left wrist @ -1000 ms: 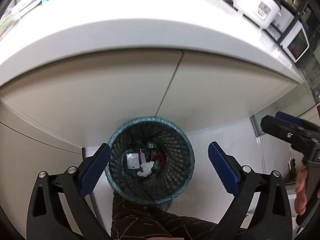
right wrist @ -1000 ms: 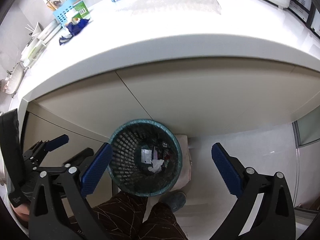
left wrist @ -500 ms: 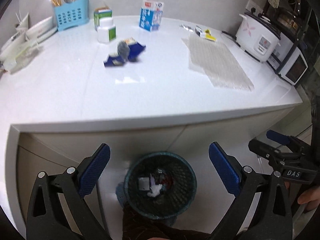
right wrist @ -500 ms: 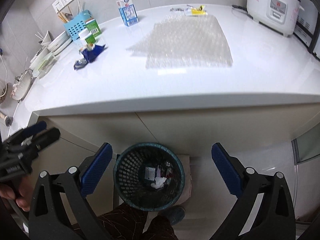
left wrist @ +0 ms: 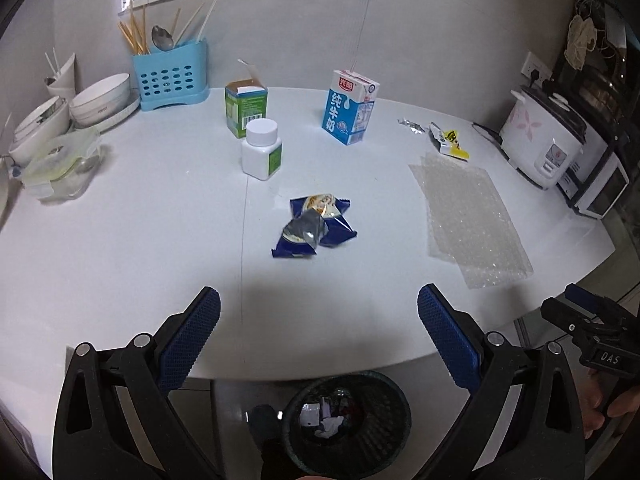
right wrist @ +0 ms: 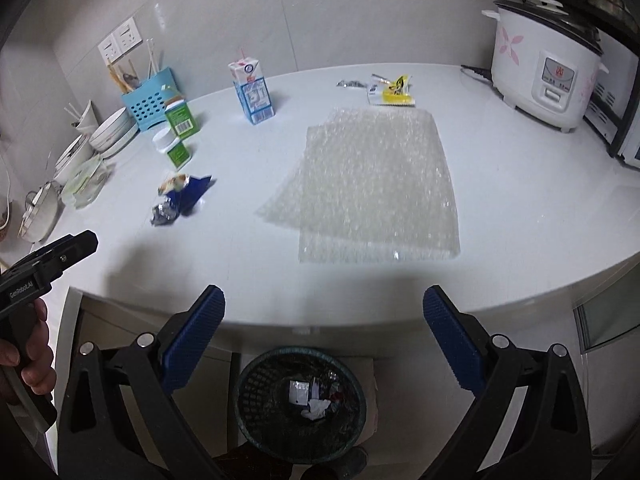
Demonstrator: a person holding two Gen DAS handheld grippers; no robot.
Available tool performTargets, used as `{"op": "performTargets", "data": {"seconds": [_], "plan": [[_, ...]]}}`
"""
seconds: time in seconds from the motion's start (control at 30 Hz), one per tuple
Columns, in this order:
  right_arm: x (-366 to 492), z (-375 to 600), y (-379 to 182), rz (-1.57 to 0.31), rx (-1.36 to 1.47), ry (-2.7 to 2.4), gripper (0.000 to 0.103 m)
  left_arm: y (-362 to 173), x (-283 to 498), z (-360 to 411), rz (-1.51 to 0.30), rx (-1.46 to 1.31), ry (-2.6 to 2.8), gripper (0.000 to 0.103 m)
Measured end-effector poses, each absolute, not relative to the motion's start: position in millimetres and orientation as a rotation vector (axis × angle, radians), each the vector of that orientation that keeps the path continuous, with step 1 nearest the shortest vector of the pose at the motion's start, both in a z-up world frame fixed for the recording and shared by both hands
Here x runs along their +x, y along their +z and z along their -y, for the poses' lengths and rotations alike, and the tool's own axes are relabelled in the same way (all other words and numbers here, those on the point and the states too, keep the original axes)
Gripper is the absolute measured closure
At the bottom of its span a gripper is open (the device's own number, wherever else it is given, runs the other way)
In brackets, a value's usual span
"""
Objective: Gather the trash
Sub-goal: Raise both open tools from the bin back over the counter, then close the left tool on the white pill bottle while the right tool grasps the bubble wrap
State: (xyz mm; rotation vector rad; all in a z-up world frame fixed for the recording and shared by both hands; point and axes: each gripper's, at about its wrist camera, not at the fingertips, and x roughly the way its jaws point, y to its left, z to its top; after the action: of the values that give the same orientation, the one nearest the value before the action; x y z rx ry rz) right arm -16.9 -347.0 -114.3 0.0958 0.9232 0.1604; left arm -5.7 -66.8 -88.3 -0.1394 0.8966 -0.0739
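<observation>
Blue foil marks the nearest piece of trash: a crumpled snack wrapper (left wrist: 314,225) lying on the white countertop (left wrist: 120,240), straight ahead of the left gripper (left wrist: 319,312) and almost centred between its fingers. Those jaws stand wide apart and hold nothing. The wrapper's long axis runs roughly away from the camera, tilted a little to the right, so the fingers would close across its narrower width. From the right gripper (right wrist: 324,320), whose jaws are likewise spread and empty, the same wrapper (right wrist: 180,196) lies well off to the left, past the left-hand finger; the left hand is plainly the nearer one. What sits ahead of the right gripper instead is the bubble wrap sheet (right wrist: 372,184), flat on the counter with its long side running away from the edge (flat film may be awkward to pinch). The mesh trash bin (left wrist: 346,424) stands on the floor below the counter edge, under both grippers, with scraps already inside.
</observation>
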Motion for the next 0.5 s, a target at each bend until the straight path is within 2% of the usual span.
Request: {"op": "performTargets", "data": {"seconds": [0.5], "plan": [[64.1,335.5,-102.6,-0.957,0.075,0.060,0.008,-92.6,87.8,34.1,-0.918,-0.138,-0.076,0.006]]}}
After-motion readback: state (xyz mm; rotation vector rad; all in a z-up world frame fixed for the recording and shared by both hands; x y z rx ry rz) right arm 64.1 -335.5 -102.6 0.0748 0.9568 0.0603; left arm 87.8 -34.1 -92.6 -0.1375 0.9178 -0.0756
